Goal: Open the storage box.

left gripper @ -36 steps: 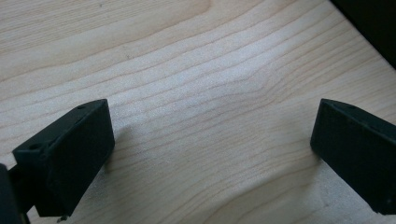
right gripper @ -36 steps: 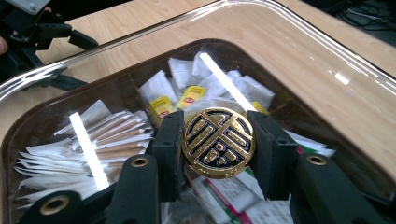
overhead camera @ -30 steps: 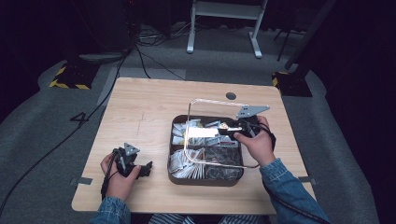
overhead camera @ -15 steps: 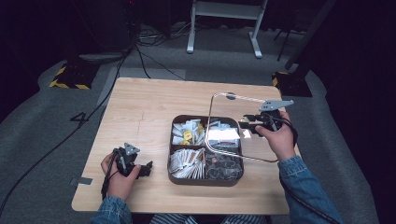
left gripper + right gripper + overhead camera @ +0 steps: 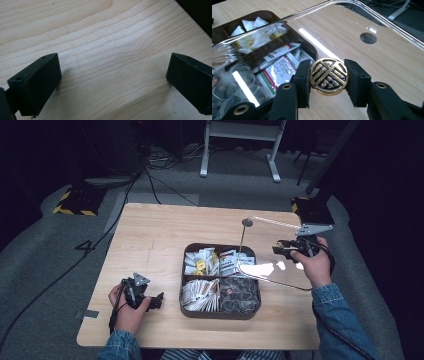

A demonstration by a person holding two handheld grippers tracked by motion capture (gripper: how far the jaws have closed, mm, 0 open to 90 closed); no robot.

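A dark brown tray [image 5: 182, 279] with four compartments of tea packets and sachets sits mid-table. My right gripper [image 5: 283, 249] is shut on the gold knob [image 5: 329, 76] of the tray's clear lid [image 5: 272, 269]. The lid hangs tilted above the table, over the tray's right edge and to the right of it. In the right gripper view the lid [image 5: 367, 17] stretches away from the jaws, with the tray [image 5: 265, 14] seen through it. My left gripper [image 5: 151, 301] rests near the table's front left, open, with bare wood between its fingers [image 5: 37, 80].
The wooden table [image 5: 150, 235] has a round cable hole [image 5: 247, 222] behind the tray. Its right edge lies close to my right hand. Cables, a metal stand [image 5: 240, 140] and dark floor lie beyond the far edge.
My right gripper has carried the clear lid off the tray to the right and tipped it up on edge. The left gripper has stayed put.
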